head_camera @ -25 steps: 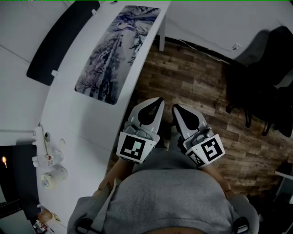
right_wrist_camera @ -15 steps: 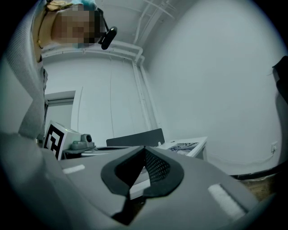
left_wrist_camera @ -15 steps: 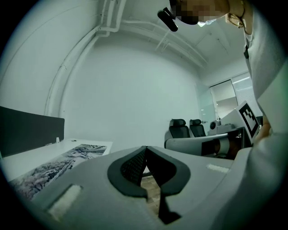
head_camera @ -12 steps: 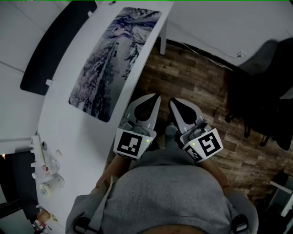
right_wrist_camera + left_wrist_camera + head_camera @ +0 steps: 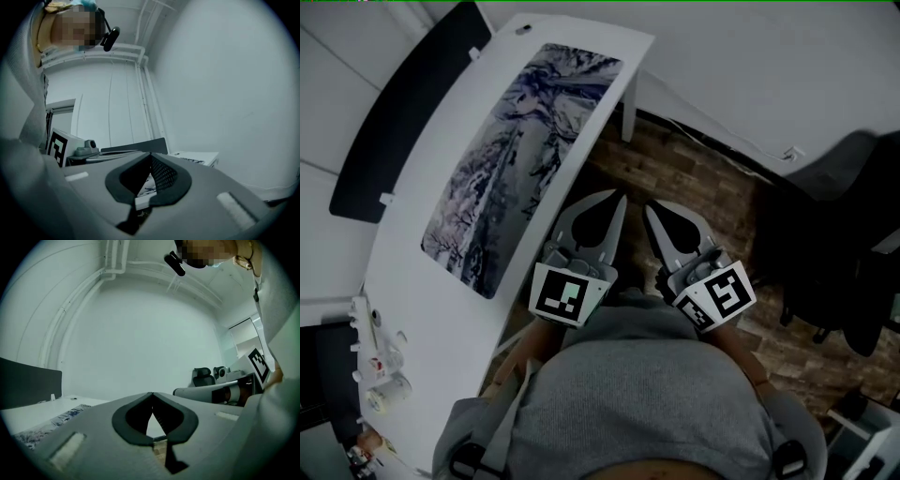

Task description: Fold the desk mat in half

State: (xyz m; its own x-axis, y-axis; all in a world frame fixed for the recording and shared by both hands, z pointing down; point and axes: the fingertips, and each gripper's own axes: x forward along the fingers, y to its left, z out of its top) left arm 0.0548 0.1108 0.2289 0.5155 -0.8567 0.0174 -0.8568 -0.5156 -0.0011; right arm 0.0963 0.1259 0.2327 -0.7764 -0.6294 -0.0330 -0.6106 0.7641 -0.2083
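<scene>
Close in front of your chest, your left tool (image 5: 620, 198) and right tool (image 5: 651, 208) sit side by side with their tips pointing away from you. Each has its jaws pressed together with nothing between them, which your left and right gripper views both confirm. Both tools hang over the wooden floor (image 5: 703, 187). The left one is just beside the long edge of the counter (image 5: 417, 300) that faces you, and neither tool touches the counter or anything on it. The desk mat (image 5: 520, 155), printed with a pale wintry pattern, lies flat and unfolded on the counter. It runs lengthwise along that same long edge, with its far short end near the counter's far corner and its near short end level with your left tool. A dark partition panel (image 5: 398, 108) stands along the counter's opposite long edge, well apart from the mat. Some small white items (image 5: 380, 366) are clustered at the counter's near end by that edge. Off to your right, a black chair (image 5: 853, 234) stands on the floor, well away from both tools.
</scene>
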